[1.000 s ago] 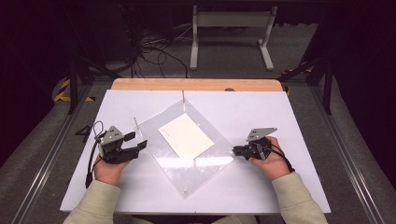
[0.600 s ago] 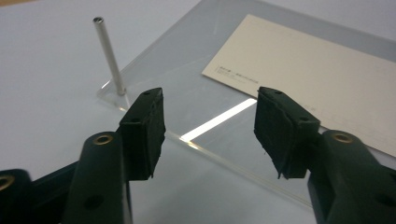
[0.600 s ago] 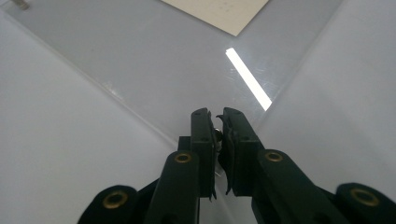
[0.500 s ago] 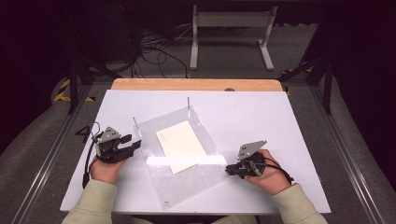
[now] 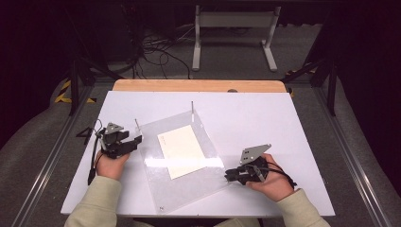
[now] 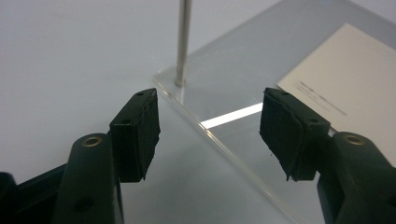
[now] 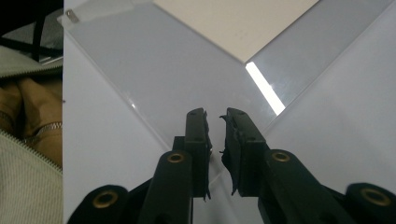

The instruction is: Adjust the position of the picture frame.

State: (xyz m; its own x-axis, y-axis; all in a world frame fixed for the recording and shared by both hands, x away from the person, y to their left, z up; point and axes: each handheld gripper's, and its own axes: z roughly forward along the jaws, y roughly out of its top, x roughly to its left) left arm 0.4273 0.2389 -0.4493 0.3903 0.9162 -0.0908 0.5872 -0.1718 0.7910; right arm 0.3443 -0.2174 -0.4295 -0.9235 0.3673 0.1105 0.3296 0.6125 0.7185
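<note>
Our right gripper (image 5: 230, 175) sits at the near right corner of the clear plastic sheet (image 5: 156, 184). Its jaws are almost together, with just a thin gap, and they have just been opening a little. In the right gripper view (image 7: 215, 122) the corner of the sheet lies right by the jaw tips, but we cannot tell if the pads press on it.

Our left gripper (image 5: 137, 140) is at the far left side of the sheet, by a thin metal post (image 5: 136, 126). Its jaws stand apart and have just opened more. In the left gripper view (image 6: 208, 123) the sheet's edge runs between them, and nothing is gripped.

The sheet lies flat on the white table (image 5: 283, 123), turned like a diamond. A cream card (image 5: 182, 150) rests on its middle. Another post (image 5: 192, 109) stands at the far corner.
</note>
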